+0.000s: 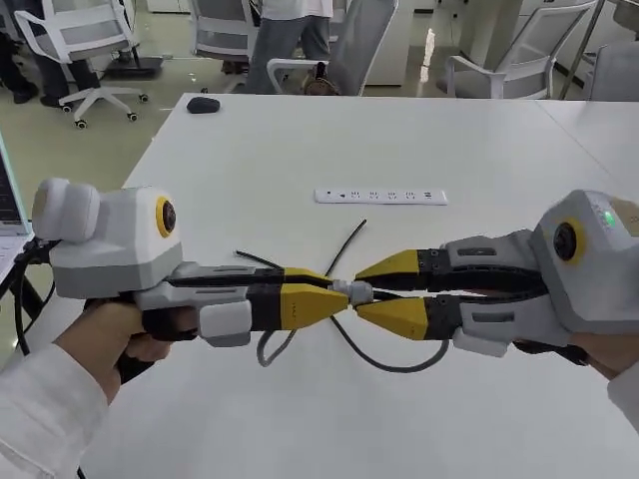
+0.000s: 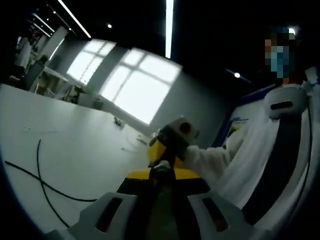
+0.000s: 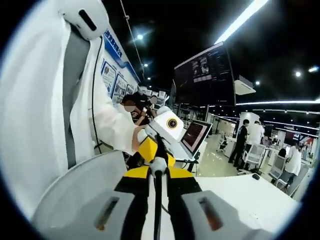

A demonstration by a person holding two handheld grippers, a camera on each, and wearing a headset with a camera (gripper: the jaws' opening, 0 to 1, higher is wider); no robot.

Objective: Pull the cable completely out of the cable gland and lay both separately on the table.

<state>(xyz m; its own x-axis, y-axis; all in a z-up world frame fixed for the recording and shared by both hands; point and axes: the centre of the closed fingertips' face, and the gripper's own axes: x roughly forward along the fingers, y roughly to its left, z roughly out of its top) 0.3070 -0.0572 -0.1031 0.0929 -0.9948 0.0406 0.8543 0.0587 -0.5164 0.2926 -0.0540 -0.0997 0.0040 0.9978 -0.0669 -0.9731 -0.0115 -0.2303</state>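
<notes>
Gland (image 1: 355,291): in the air, nearer to the person than the power strip (image 1: 380,197); small, hard.
Cable (image 1: 399,369): probably soft, slippery; grip close to gland.
Left gripper (image 1: 337,295): pinching gland.
Right gripper (image 1: 371,292): pinching cable.

The table (image 1: 300,150) top is white, smooth and matt, like laminate. The left gripper (image 1: 337,290) and right gripper (image 1: 363,291) have hard plastic shells, white and grey with a soft sheen. Their yellow jaws look like matt plastic, backed by black parts. The cable gland (image 1: 351,290) is pale, smooth plastic. The cable (image 1: 399,366) has a black, dull, rubbery sheath. The power strip (image 1: 380,197) is smooth white plastic. The sleeve (image 1: 40,419) is white woven cloth, slightly creased.
</notes>
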